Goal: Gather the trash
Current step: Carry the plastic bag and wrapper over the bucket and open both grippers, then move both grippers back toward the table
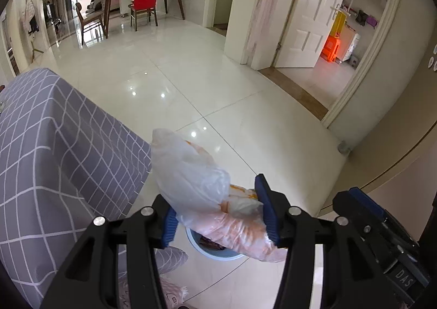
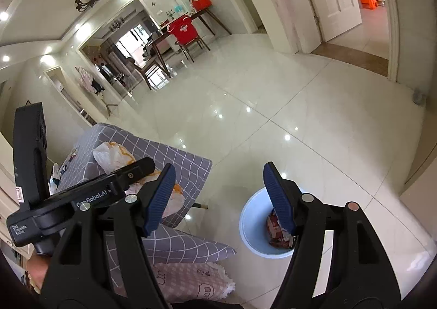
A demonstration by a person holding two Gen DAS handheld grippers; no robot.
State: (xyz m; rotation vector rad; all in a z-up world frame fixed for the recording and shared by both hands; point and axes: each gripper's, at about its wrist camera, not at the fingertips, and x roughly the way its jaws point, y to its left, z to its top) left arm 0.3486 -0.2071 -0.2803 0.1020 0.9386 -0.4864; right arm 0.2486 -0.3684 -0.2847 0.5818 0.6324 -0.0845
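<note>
— One bag was what mattered: a crumpled clear plastic bag point(image 1: 207, 199) with orange print, gripped across its middle by the left gripper point(image 1: 218, 216). Both blue pads pressed into it at roughly half their spread, so it was pinched, not just lying between them.

— And where was it relative to the bin?

— Directly above the pale blue bin point(image 2: 252, 223), as the left wrist view showed it: the rim peeked out just beneath the bag's lower end. I'd judge it was held there so that letting go would send it straight in.

— Was the bin empty?

— No. Red printed wrappers point(image 2: 277, 231) already lay inside it.

— What about the other hand?

— The right gripper point(image 2: 221, 199) hung just beside the bin, on the stool's side, pointing down at it. Its jaws stood wide apart with nothing between them, one pad crossing the bin's mouth in that view.

— Anything else near the bin?

— A stool draped in grey grid cloth point(image 1: 54, 145) stood just beside it, with more crumpled litter point(image 2: 114, 154) on top, farther from the bin than the held bag. A pink patterned cloth point(image 2: 191, 279) lay low by the stool, nearer the cameras than the bin. Probably the bin sat close so litter could go across easily.
</note>
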